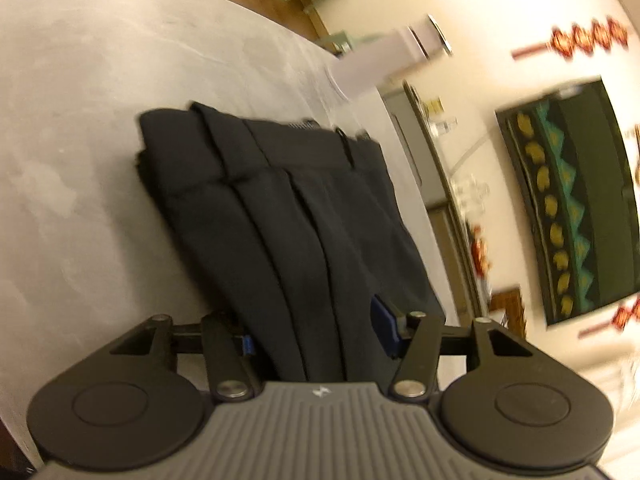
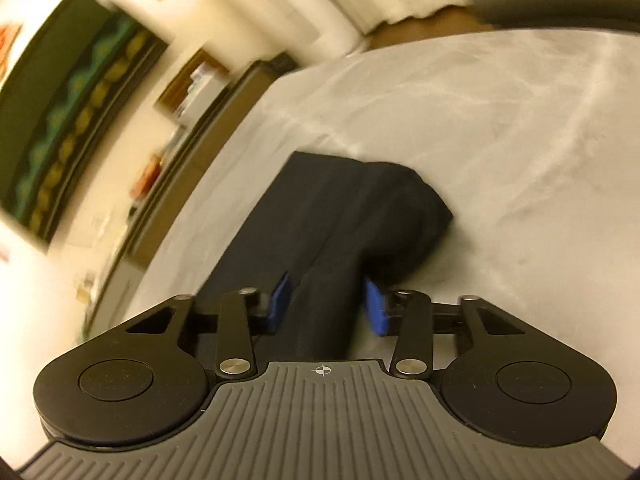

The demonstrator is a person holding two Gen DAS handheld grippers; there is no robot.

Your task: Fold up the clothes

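**Dark trousers folded on the table, both grippers set around the cloth**

Where the pale grey table (image 1: 100, 128) fills most of both wrist views, it carries one thing only: a pair of dark trousers (image 1: 280, 208), folded into a long stack of layers and lying flat on the marbled top. No box, basket or other holder shows on the table, so the trousers lie straight on the bare surface. In the left wrist view the waistband end lies farthest from the camera, with a belt loop and a small patterned label just visible there, and the folded legs run back toward the gripper. In the right wrist view the far end of the stack is bunched into a rounded lump, blurred by motion.

Beyond the table edge stand a cream wall and a dark framed hanging (image 1: 576, 200) with yellow and teal patterns; red ornaments hang near it, too blurred to tell more.

The left gripper (image 1: 316, 336) has its jaws wide apart, with the near end of the trousers lying between the blue pads (image 1: 384, 328). Whether the pads press the cloth cannot be told.

The right gripper (image 2: 330, 300) has its jaws partly apart around a narrower fold of the trousers; its blue pads (image 2: 376, 308) sit just beside the cloth on either side, contact unclear.
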